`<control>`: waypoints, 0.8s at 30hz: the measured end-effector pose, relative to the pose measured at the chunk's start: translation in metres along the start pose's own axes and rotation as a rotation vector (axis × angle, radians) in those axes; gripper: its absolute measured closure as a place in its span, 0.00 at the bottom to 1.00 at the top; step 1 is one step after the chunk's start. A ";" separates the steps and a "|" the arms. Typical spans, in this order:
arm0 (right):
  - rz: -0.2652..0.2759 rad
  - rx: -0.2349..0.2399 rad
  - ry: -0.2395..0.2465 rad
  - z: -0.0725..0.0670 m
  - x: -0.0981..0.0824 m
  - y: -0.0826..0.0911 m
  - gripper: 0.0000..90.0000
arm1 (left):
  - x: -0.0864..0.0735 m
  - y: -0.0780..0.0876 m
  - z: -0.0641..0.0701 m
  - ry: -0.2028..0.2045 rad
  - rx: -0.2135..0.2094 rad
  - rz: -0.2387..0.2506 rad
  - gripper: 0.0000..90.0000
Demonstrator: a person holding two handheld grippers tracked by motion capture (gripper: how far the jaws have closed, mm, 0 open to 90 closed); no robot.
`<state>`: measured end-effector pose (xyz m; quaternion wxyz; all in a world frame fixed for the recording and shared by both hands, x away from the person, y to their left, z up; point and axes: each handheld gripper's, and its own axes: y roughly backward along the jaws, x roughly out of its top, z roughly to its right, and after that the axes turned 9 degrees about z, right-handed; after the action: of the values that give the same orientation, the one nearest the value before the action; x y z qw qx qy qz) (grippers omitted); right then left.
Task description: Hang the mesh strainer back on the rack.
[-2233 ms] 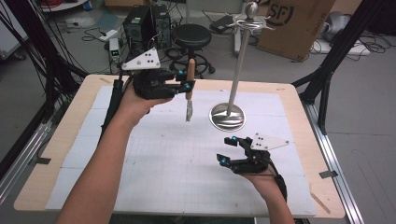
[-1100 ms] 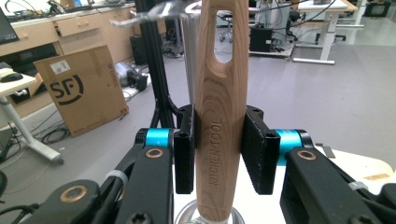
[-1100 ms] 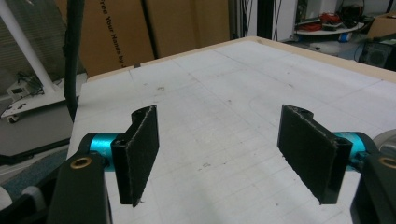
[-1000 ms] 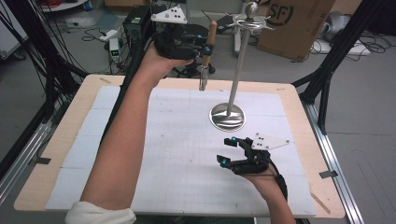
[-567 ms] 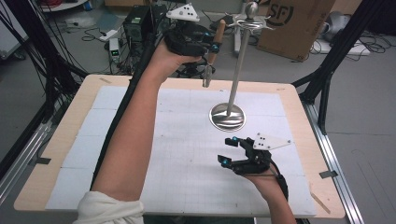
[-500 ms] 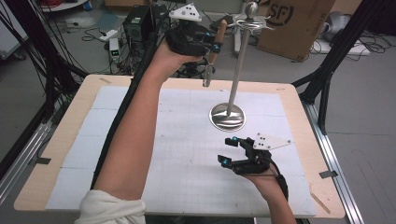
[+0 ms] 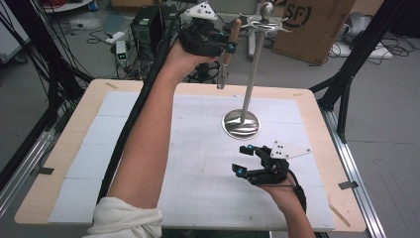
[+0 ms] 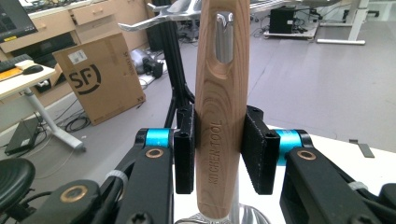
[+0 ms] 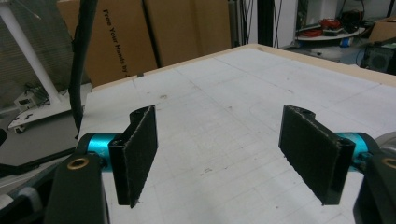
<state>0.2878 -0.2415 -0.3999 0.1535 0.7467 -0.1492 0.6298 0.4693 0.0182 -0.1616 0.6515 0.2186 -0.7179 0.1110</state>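
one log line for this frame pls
left claw: shut on wooden-handled utensil, raised near stand hooks | right claw: open, empty, over table

cardboard box (image 7: 314, 22) and black stool (image 8: 14, 179) behind table (image 7: 64, 144).

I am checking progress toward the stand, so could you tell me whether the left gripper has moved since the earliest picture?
Yes. The left gripper, shut on the wooden-handled tool, has moved up and away from the table, toward the top of the metal stand.
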 end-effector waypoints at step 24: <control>-0.009 0.012 -0.009 -0.001 -0.001 -0.001 0.30 | -0.016 -0.014 0.006 0.036 0.001 -0.056 0.53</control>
<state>0.2871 -0.2403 -0.4009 0.1514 0.7510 -0.1428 0.6267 0.4713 0.0056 -0.1796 0.6672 0.2371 -0.6994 0.0970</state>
